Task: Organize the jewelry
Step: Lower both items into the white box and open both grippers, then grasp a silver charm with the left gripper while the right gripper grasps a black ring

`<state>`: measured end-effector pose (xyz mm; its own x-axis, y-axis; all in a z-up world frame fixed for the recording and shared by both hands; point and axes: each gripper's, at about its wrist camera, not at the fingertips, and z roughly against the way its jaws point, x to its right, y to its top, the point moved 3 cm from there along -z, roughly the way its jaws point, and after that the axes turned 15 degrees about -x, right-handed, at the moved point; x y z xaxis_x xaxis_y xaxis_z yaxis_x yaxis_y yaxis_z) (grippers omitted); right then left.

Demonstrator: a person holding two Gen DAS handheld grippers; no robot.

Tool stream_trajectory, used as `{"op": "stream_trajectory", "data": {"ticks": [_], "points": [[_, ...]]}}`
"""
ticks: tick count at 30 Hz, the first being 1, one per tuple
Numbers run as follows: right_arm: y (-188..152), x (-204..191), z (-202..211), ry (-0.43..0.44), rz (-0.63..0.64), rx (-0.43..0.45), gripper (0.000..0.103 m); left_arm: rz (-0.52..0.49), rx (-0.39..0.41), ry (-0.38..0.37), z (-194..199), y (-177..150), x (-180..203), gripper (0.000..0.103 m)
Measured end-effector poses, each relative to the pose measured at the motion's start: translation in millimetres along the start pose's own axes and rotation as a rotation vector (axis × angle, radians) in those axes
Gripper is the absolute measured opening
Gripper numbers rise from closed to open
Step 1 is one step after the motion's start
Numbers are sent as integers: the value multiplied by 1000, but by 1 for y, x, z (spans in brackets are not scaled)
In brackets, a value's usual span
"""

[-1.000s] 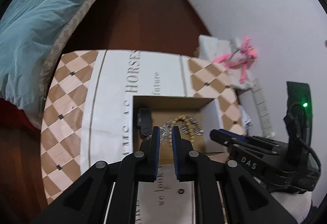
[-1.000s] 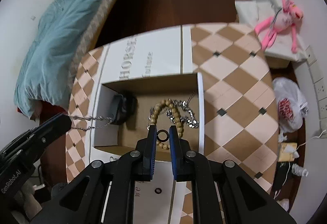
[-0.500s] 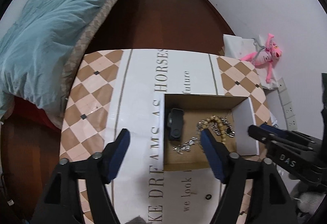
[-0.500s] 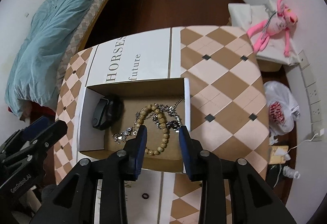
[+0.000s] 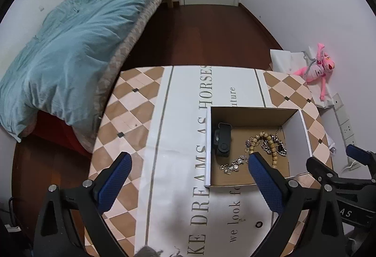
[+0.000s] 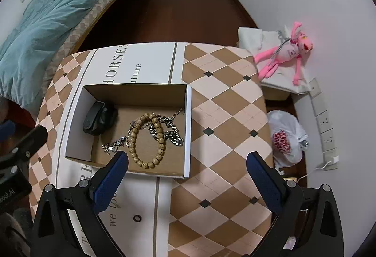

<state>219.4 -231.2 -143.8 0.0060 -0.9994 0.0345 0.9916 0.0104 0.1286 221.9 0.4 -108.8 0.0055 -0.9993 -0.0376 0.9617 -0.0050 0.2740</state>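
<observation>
An open cardboard box (image 6: 188,120) (image 5: 303,132) stands on the patterned table. Inside lie a black wristband (image 6: 97,119) (image 5: 222,139), a wooden bead bracelet (image 6: 145,139) (image 5: 265,142), a thick silver chain (image 6: 171,132) (image 5: 279,149) and a thin silver bracelet (image 6: 112,145) (image 5: 232,164). A small dark ring (image 6: 137,218) (image 5: 259,224) lies on the tablecloth in front of the box. My left gripper (image 5: 188,174) is open and empty, above the table left of the box. My right gripper (image 6: 188,174) is open and empty, above the box's near right corner.
The table (image 6: 223,116) wears a checkered cloth with a white printed runner. A bed with a blue duvet (image 5: 70,50) is at the left. A pink plush toy (image 6: 284,55), a plastic bag (image 6: 285,137) and wall sockets are at the right.
Both grippers opened wide and pulled back and up from the box. The thin silver bracelet left the left gripper and now lies in the box. The right gripper no longer holds its ring.
</observation>
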Motion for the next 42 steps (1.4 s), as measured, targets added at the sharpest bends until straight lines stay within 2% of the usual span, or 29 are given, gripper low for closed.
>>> {"op": "stream_trajectory", "data": {"ticks": [12,21,24,28,34,36,37,39,42], "points": [[-23,-2,48,9,-21,103,102,16,86,-43,46,-20,0,102],[-48,6,71,48,-55,139,102,13,138,-76,75,-33,2,102],[-57,6,64,67,-57,122,102,30,111,-82,68,-42,-4,102],[-76,-1,32,75,-40,65,102,65,26,17,32,-67,-16,102],[-104,-26,-37,98,-1,-41,102,95,-122,92,-31,-103,-32,102],[-110,-34,-56,107,13,-58,101,101,-143,111,-43,-112,-35,102],[-112,-37,-62,110,19,-63,98,100,-149,126,-48,-115,-36,102],[-117,-45,-76,109,32,-77,83,95,-160,144,-56,-120,-36,102],[-119,-53,-88,119,43,-84,67,95,-175,161,-65,-124,-39,102]]}}
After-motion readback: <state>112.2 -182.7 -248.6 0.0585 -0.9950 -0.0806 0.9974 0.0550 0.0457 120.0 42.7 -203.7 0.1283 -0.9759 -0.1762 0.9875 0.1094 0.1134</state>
